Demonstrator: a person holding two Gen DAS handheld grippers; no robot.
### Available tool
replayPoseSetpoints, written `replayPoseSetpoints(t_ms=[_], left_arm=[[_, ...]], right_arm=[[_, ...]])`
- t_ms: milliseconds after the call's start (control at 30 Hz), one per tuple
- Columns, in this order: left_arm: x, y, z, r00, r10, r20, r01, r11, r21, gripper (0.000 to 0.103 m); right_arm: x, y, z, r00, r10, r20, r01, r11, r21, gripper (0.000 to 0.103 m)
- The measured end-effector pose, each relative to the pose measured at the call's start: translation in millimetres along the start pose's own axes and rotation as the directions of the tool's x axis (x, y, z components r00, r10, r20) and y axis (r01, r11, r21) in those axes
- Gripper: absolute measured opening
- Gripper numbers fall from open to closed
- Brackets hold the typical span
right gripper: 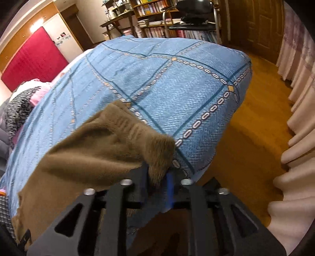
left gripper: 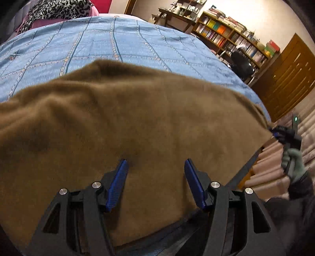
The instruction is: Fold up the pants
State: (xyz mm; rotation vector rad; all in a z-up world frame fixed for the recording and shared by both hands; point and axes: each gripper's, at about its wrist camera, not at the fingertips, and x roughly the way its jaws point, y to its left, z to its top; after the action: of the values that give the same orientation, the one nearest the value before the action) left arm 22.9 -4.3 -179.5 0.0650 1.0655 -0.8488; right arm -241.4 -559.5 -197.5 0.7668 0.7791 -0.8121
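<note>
The brown pants (left gripper: 137,118) lie on the blue bedspread (left gripper: 98,43). The left gripper (left gripper: 155,169) hangs over them, jaws spread. The right gripper (right gripper: 157,177) has the pants' corner between its jaws; I cannot tell if they pinch.

Warm indoor light, slight blur, fisheye-bent edges.

bare bedspread (left gripper: 98,45) beyond pants (left gripper: 137,118), curtain (right gripper: 295,137) right

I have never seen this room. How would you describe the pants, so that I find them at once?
Look for the bed with the blue patterned bedspread. On its near part, by the edge, lie the brown fleece pants, one end reaching to the right gripper. They are the only plain brown, fuzzy cloth there; the leopard-print fabric and pink cloth lie at the far end of the bed.
</note>
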Motion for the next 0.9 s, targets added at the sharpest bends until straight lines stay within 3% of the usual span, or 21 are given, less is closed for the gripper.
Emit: replayPoseSetpoints(t_ms=[67, 133, 267, 367, 500, 567, 633, 667, 733, 767, 900], left_arm=[[2, -1, -9, 1.000, 0.007, 0.010, -0.007, 1.000, 0.013, 0.060], [1, -2, -15, 1.000, 0.012, 0.018, -0.012, 1.000, 0.025, 0.060], [0, -10, -24, 0.999, 0.037, 0.011, -0.038, 0.996, 0.080, 0.060], [-2, -15, -28, 0.998, 0.055, 0.010, -0.056, 0.991, 0.121, 0.060], [-3, -10, -31, 0.999, 0.033, 0.023, -0.035, 0.995, 0.094, 0.060], [-2, -8, -29, 0.999, 0.027, 0.025, -0.029, 0.997, 0.067, 0.060], [-4, -9, -27, 0.999, 0.026, 0.024, -0.027, 0.998, 0.058, 0.060], [-5, -9, -25, 1.000, 0.022, 0.022, -0.023, 0.998, 0.053, 0.060], [-7, -8, -22, 1.000, 0.007, 0.020, -0.007, 1.000, 0.027, 0.060], [-9, -7, -20, 1.000, -0.005, 0.021, 0.005, 1.000, 0.009, 0.060], [-10, -6, -20, 0.999, -0.019, 0.030, 0.019, 1.000, -0.014, 0.060]], right_arm=[[-4, -13, 1, 1.000, 0.013, 0.003, -0.014, 0.998, 0.059, 0.055], [-11, -20, 5, 1.000, 0.005, 0.014, -0.006, 0.995, 0.095, 0.056], [-37, 22, 3, 0.986, -0.095, 0.139, 0.106, 0.992, -0.071, 0.056], [-42, 33, 6, 0.978, -0.135, 0.157, 0.151, 0.984, -0.091, 0.065], [-38, 6, 10, 0.992, -0.095, 0.079, 0.091, 0.994, 0.055, 0.066], [-42, -4, 11, 0.992, -0.087, 0.090, 0.079, 0.992, 0.097, 0.066], [-49, -7, 14, 0.983, -0.134, 0.129, 0.120, 0.986, 0.112, 0.066], [-53, -7, 13, 0.982, -0.123, 0.146, 0.109, 0.989, 0.103, 0.066], [-54, 7, 15, 0.986, -0.013, 0.163, 0.004, 0.998, 0.059, 0.066], [-50, 19, 16, 0.987, 0.050, 0.151, -0.054, 0.998, 0.023, 0.066], [-23, 71, 12, 0.981, 0.164, 0.106, -0.150, 0.981, -0.126, 0.066]])
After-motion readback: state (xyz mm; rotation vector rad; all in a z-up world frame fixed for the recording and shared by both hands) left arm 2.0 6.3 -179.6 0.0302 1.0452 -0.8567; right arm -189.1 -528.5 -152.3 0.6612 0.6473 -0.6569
